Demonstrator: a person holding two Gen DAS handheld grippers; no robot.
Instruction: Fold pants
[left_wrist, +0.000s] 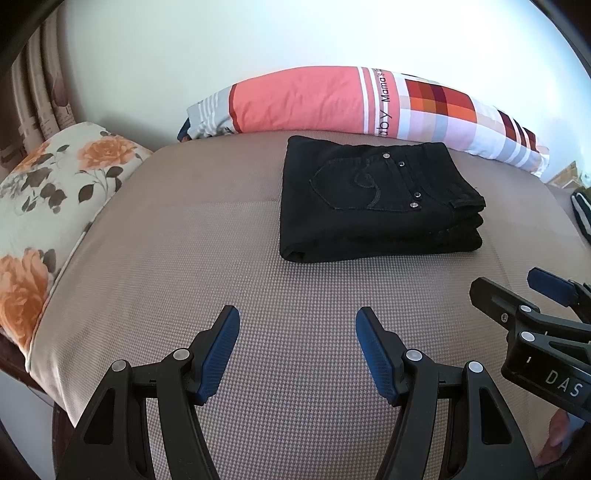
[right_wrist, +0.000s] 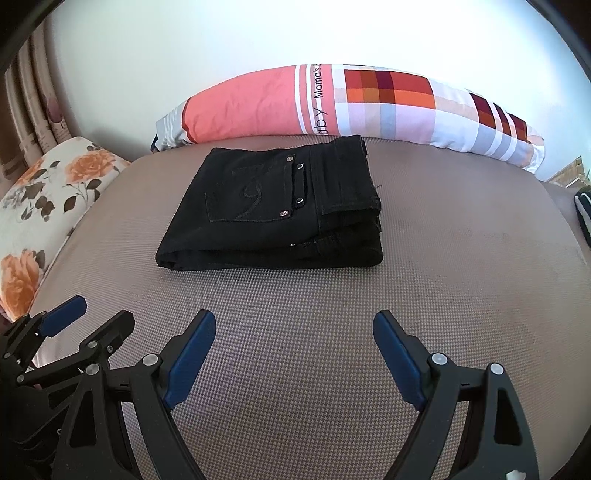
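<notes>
The left gripper (left_wrist: 297, 317) hangs over the bed with its blue pads (left_wrist: 218, 354) spread apart and nothing between them, only the fine-checked brown cover (left_wrist: 184, 258) under the gap. The right gripper (right_wrist: 294, 321) sits just beside it, jaws standing wider still, also empty and off the cloth. Each one shows at the edge of the other's view.

Straight ahead of both sets of jaws, well clear of the tips, the pants (left_wrist: 376, 199) lie folded into a thick black stack, flat on the cover, back pocket and rivets facing up. From the left jaws they sit ahead and a little right; from the right jaws, ahead and a little left.

Beyond the pants, against the white wall, runs a long bolster (left_wrist: 351, 103) in coral and plaid. Off to the left of the jaws rests a floral pillow (left_wrist: 48, 199), with curtains (left_wrist: 40, 96) behind it.
</notes>
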